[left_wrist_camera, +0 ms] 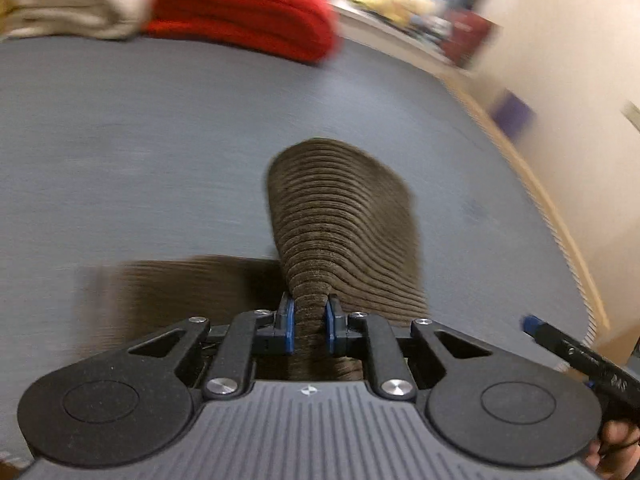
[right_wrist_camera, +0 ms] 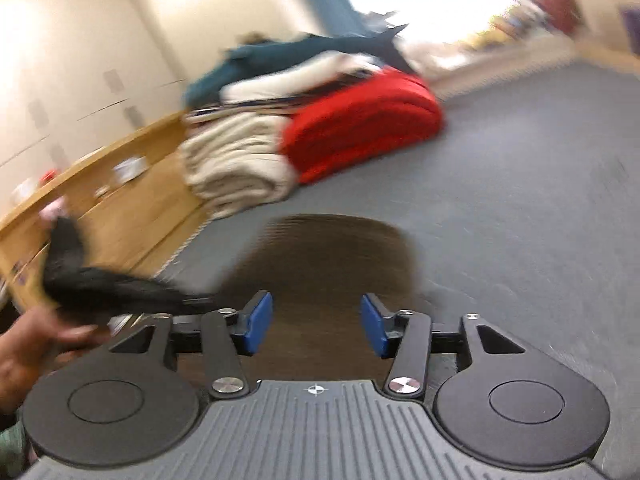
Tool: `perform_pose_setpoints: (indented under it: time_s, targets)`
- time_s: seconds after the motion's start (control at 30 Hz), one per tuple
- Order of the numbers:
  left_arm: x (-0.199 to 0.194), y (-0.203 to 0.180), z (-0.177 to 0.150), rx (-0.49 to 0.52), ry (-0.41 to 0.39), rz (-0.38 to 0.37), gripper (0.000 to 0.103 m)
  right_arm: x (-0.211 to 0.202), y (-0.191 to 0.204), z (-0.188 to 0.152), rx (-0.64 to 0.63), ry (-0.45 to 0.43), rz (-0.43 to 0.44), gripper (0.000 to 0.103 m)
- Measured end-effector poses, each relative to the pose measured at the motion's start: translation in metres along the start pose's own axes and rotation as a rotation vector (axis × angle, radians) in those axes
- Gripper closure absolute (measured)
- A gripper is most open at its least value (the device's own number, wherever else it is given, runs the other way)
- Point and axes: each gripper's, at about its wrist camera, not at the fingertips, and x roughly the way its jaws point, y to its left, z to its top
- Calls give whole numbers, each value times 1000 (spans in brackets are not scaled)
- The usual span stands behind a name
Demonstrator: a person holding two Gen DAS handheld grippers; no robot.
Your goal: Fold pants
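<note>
Between the blue pads of the left claw (left_wrist_camera: 310, 326) a bunched fold of the brown corduroy pants (left_wrist_camera: 340, 216) is clamped tight, the cloth rising ahead of it over the grey surface (left_wrist_camera: 140, 140). Ahead of the right claw (right_wrist_camera: 316, 326), whose pads stand apart and touch nothing, the pants lie blurred. Beyond both claws sit a red folded stack (right_wrist_camera: 360, 128) and a cream one (right_wrist_camera: 236, 168).

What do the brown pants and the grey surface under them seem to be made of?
Brown pants: likely corduroy, matte, with soft parallel ribs across the bunch pinched in the left gripper. Grey surface: probably a low-pile fabric or felt-like covering, dull and non-reflective; blur hides its weave.
</note>
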Motion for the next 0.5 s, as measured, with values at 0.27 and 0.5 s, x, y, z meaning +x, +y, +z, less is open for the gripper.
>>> perform_pose_setpoints:
  time_s: [0.27, 0.5]
  targets:
    - [-38, 110, 9, -207, -10, 156, 30, 81, -30, -22, 273, 261, -25, 28]
    - [29, 136, -4, -297, 138, 91, 8, 125, -6, -31, 310, 365, 40, 18]
